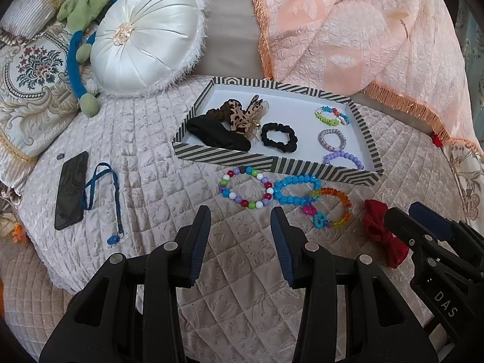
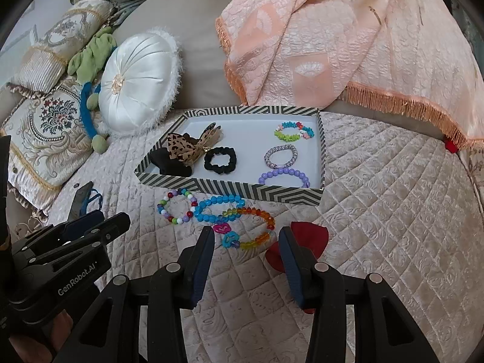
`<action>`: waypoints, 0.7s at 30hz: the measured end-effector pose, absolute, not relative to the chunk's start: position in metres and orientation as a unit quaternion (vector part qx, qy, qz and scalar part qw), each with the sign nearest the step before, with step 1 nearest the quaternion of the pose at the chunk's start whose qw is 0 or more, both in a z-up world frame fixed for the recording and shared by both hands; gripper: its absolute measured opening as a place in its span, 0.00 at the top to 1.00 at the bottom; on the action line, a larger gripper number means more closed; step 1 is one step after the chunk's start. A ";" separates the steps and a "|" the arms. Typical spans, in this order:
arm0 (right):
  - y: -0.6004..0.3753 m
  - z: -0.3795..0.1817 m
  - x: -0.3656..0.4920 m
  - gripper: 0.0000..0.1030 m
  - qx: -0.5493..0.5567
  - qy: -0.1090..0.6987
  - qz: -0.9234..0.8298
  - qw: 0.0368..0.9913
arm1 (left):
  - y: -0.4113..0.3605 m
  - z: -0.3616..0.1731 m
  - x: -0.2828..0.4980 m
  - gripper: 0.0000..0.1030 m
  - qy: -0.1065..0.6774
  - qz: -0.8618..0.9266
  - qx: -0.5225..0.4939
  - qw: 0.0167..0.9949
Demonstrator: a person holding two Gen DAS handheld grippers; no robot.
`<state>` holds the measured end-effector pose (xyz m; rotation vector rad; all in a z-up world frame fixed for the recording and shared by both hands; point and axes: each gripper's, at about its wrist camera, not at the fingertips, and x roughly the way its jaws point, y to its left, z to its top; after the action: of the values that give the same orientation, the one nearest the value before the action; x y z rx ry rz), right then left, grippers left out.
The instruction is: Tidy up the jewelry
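Observation:
A striped tray (image 1: pixel 272 163) (image 2: pixel 242 192) on the quilted bed holds black scrunchies (image 1: pixel 279 137) (image 2: pixel 220 160), a leopard bow (image 1: pixel 242 116) (image 2: pixel 184 148) and three bracelets (image 1: pixel 332 139) (image 2: pixel 281 155). In front of it lie a multicolour bead bracelet (image 1: pixel 245 191) (image 2: pixel 177 206), a blue bead bracelet (image 1: pixel 298 189) (image 2: pixel 219 208), a rainbow bracelet with heart charms (image 1: pixel 332 208) (image 2: pixel 251 227) and a red bow (image 1: pixel 382 233) (image 2: pixel 305 243). My left gripper (image 1: pixel 240 222) (image 2: pixel 99 217) is open and empty below the bracelets. My right gripper (image 2: pixel 246 243) (image 1: pixel 402 211) is open, over the rainbow bracelet and red bow.
A black phone (image 1: pixel 71 190) (image 2: pixel 80 199) with a blue lanyard (image 1: pixel 103 193) lies left on the quilt. A white round cushion (image 1: pixel 145 36) (image 2: pixel 139 83), patterned pillows (image 1: pixel 30 81) and a green plush toy (image 1: pixel 87 6) sit behind. A peach fringed blanket (image 1: pixel 363 30) (image 2: pixel 348 45) hangs at the back right.

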<state>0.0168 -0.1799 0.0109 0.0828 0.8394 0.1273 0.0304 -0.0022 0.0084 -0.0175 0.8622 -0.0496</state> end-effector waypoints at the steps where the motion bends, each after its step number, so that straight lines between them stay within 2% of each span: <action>1: -0.181 0.011 0.017 0.59 0.039 0.407 0.061 0.911 | -0.002 0.008 0.030 0.61 0.418 -0.024 -0.009 0.908; 21: -0.183 0.006 0.020 0.58 0.043 0.417 0.060 0.906 | -0.003 -0.001 0.035 0.61 0.427 -0.022 -0.006 0.904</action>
<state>0.0203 -0.1825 0.0056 0.0887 0.8613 0.1237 0.0349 -0.0027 -0.0005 -0.0131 0.8820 -0.0445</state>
